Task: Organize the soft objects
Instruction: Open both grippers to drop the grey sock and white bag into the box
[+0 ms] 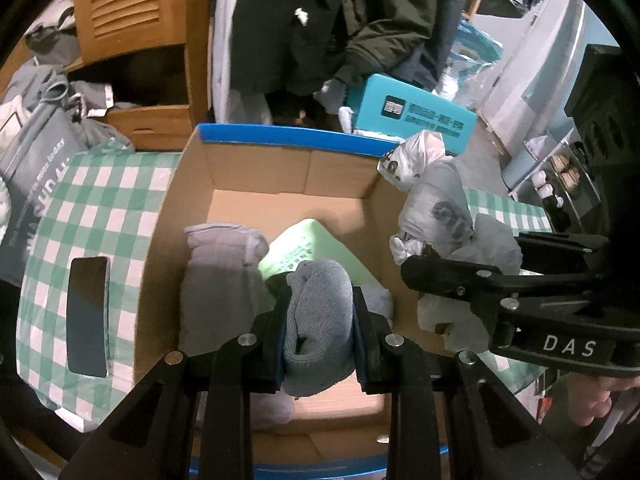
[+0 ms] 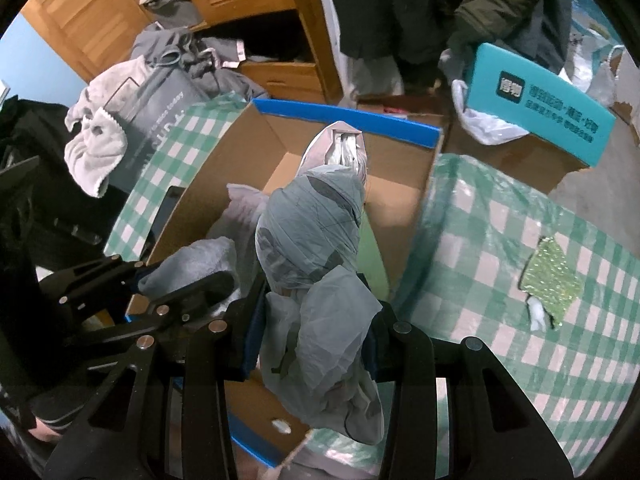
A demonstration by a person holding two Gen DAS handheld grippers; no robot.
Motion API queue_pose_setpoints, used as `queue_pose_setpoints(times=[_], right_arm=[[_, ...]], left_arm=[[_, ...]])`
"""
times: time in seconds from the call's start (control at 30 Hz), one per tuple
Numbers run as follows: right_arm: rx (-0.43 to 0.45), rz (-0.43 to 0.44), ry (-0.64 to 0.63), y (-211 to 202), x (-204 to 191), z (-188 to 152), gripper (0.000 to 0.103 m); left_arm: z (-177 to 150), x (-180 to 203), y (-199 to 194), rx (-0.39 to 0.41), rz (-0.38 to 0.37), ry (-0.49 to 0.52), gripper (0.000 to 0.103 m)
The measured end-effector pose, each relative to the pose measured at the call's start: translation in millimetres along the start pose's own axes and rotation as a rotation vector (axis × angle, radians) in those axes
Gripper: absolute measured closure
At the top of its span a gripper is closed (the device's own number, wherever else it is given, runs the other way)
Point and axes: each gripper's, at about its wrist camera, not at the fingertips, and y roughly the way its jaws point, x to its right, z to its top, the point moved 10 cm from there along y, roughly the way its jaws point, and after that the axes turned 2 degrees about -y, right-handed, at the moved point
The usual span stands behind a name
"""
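Observation:
My left gripper (image 1: 320,300) is shut on a grey knitted sock roll (image 1: 320,320), held over the open cardboard box (image 1: 256,168) with a blue rim. Inside the box lie a folded grey cloth (image 1: 218,276) and a light green pack (image 1: 308,244). My right gripper (image 2: 312,308) is shut on a crumpled bundle of grey-white plastic bags (image 2: 316,236), which hangs over the box's right side (image 2: 404,216). In the left wrist view the right gripper (image 1: 416,268) and its bag bundle (image 1: 436,200) sit at the box's right wall. The left gripper (image 2: 160,280) shows at lower left in the right wrist view.
The box rests on a green-and-white checked cloth (image 2: 500,240). A dark phone (image 1: 88,316) lies left of the box. A green bubble-wrap scrap (image 2: 554,284) lies on the right. A teal box (image 2: 536,108), wooden cabinet (image 1: 132,12), dark jackets (image 1: 320,20) and piled grey clothes (image 2: 120,128) stand behind.

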Motion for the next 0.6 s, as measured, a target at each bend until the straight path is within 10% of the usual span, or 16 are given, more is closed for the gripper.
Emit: queue_pose_setpoints(times=[0.6], right_arm=[[-0.002,-0.002,-0.005,17.6,-9.1,16.4,0.040]], left_arm=[[2.1,-35.4,1.4,0.002,0.039,-0.076,0.054]])
